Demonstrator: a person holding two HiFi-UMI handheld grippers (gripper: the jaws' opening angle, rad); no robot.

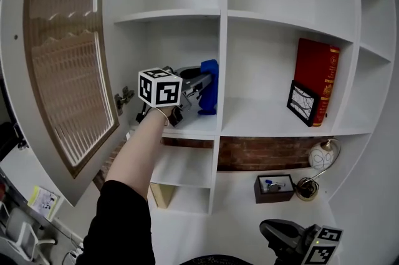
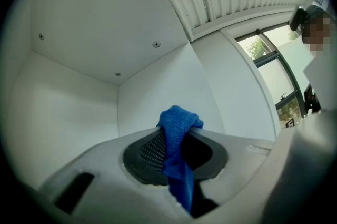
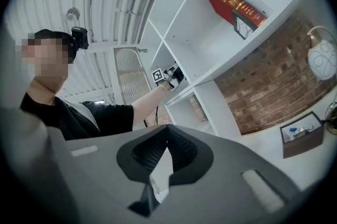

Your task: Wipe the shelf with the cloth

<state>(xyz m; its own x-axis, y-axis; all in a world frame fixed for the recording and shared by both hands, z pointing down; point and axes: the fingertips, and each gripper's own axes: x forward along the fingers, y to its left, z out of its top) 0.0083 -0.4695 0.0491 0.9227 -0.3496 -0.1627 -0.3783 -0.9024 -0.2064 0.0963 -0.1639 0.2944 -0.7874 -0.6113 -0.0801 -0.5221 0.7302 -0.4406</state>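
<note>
— Fingers (image 2: 150, 150) on the left gripper (image 2: 176, 134): how do they stand?
— Pressed together on the cloth (image 2: 179, 120). A blue bunch pokes out past the tips, and a tail hangs back between the pads toward the lower middle of the left gripper view. Bunched like that it makes a soft wad to push with, I'd say, rather than a flapping sheet.
— Where is that in the head view?
— Centre-left of the frame, inside the shelf (image 1: 187, 130) bay just left of the middle divider. The arm reaches up from the lower left, and the door (image 1: 68, 58) stands wide open at the far left, so the bay is clear to reach. The cloth sits low in the bay, near the divider. Whether it touches the board I cannot tell.
— And the right gripper (image 3: 167, 133)?
— Its tips are closed on each other with nothing between them. It hangs at the bottom right of the head view, well apart from the shelf, probably kept out of the way since one hand does the wiping.
— Anything in the path?
— Not in that bay. The book (image 1: 318, 80) and frame (image 1: 303, 103) stand in the next bay to the right.
— How far along, then?
— Wiping looks under way or about to begin. The next stroke wants the wad pressed onto the board and drawn toward the front edge.
</note>
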